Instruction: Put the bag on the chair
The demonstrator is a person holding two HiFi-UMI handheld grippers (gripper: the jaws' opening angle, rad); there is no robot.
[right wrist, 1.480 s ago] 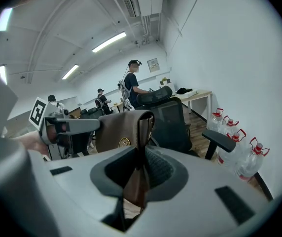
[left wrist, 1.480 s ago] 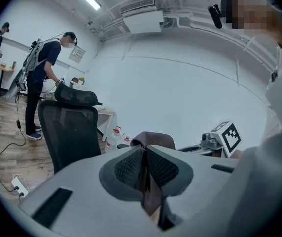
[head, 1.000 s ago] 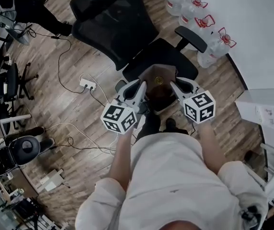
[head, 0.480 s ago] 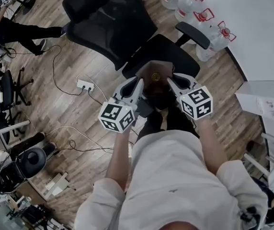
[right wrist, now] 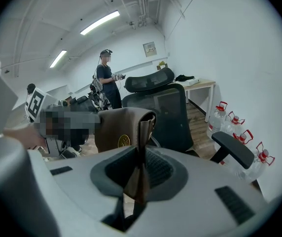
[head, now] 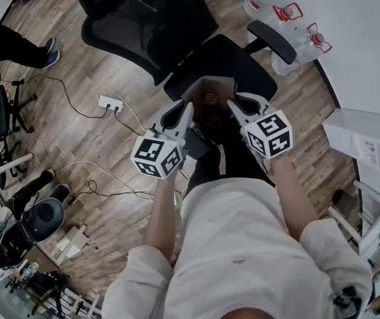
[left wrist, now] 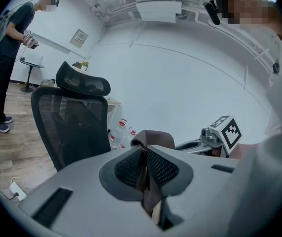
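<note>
The person holds the brown leather bag (head: 209,103) up between the two grippers, above the front part of the seat of the black mesh office chair (head: 224,64). No view shows whether the bag's bottom touches the seat.

The left gripper (head: 185,109) has its fingers (left wrist: 131,168) pressed together on a strip of the bag's brown material, which sticks up through the narrow gap between them. The rounded top of the bag (left wrist: 154,138) rises just beyond.

The right gripper (head: 234,103) is likewise clamped on a brown strap, its fingers (right wrist: 157,169) tight on either side of it. The bag (right wrist: 122,125) hangs just in front of this gripper, with a round gold emblem (right wrist: 124,141) on its near face.

The chair's tall backrest (head: 143,18) leans away from the person, and one padded armrest (head: 274,40) juts out on the right side of the seat. Just beyond that armrest, large clear water bottles with red caps (head: 293,13) stand in a row along the white wall. A white power strip (head: 109,103) lies on the wooden floor (head: 110,151) to the left of the chair, with its cables trailing across the boards.
</note>
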